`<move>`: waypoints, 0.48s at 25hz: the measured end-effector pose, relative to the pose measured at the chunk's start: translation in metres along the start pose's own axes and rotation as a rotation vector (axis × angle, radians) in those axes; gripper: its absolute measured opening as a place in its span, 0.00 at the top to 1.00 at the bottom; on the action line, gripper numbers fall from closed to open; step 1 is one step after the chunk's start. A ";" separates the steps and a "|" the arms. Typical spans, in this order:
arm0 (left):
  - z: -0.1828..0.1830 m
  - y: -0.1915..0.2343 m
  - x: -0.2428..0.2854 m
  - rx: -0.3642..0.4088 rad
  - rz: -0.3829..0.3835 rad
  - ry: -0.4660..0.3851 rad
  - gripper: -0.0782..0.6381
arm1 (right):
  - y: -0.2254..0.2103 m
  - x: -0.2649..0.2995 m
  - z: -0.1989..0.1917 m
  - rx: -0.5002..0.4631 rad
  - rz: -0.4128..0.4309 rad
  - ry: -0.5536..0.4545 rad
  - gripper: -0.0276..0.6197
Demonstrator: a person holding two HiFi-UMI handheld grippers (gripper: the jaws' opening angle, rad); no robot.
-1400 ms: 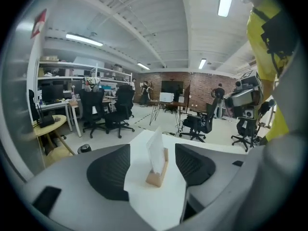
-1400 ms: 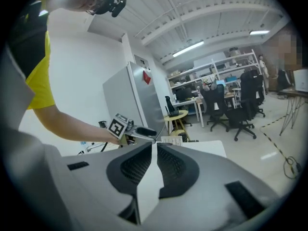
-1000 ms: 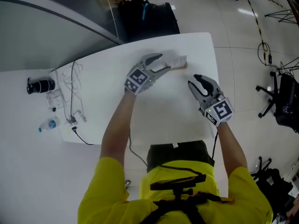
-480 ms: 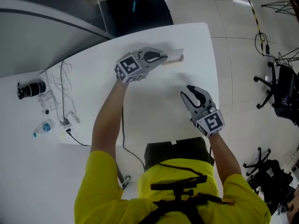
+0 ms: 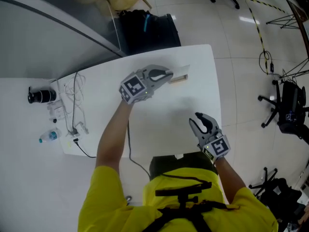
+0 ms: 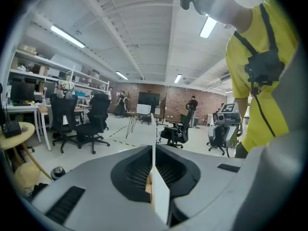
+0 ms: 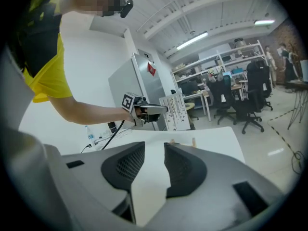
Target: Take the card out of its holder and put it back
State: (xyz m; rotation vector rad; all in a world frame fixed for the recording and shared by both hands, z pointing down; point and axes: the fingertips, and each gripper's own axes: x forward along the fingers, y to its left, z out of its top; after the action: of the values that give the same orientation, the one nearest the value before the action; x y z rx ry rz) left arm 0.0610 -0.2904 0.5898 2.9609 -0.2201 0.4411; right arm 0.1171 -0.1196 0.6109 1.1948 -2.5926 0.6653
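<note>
Near the top middle of the head view, my left claw (image 5: 166, 74) grips the card (image 7: 174, 112) just above its holder (image 5: 178, 80) on the worktop (image 5: 159, 124), my right claw (image 5: 202, 123) sits open and empty, and I think next comes sliding the card back in straight.

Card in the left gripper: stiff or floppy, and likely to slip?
Probably stiff: the card stands flat and unbent out of the left gripper, pinched at one edge. Likely light, since it looks very thin edge-on. A slip seems possible, as only a small bite holds it.
</note>
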 end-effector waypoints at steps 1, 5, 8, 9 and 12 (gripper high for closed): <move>0.018 -0.005 -0.007 0.008 0.010 -0.005 0.86 | 0.009 -0.007 0.010 -0.003 0.005 -0.011 0.75; 0.091 -0.034 -0.039 0.045 0.056 -0.043 0.86 | 0.044 -0.033 0.049 -0.050 0.025 -0.047 0.75; 0.145 -0.043 -0.065 0.113 0.116 -0.078 0.86 | 0.050 -0.033 0.082 -0.140 0.035 -0.103 0.75; 0.160 -0.050 -0.073 0.133 0.134 -0.081 0.86 | 0.051 -0.034 0.091 -0.166 0.035 -0.122 0.75; 0.199 -0.080 -0.094 0.179 0.158 -0.105 0.86 | 0.063 -0.044 0.113 -0.202 0.035 -0.170 0.75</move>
State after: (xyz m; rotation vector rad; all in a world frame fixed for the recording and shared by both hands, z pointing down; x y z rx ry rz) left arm 0.0410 -0.2319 0.3641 3.1594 -0.4515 0.3404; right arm 0.0979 -0.1091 0.4760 1.1913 -2.7453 0.3088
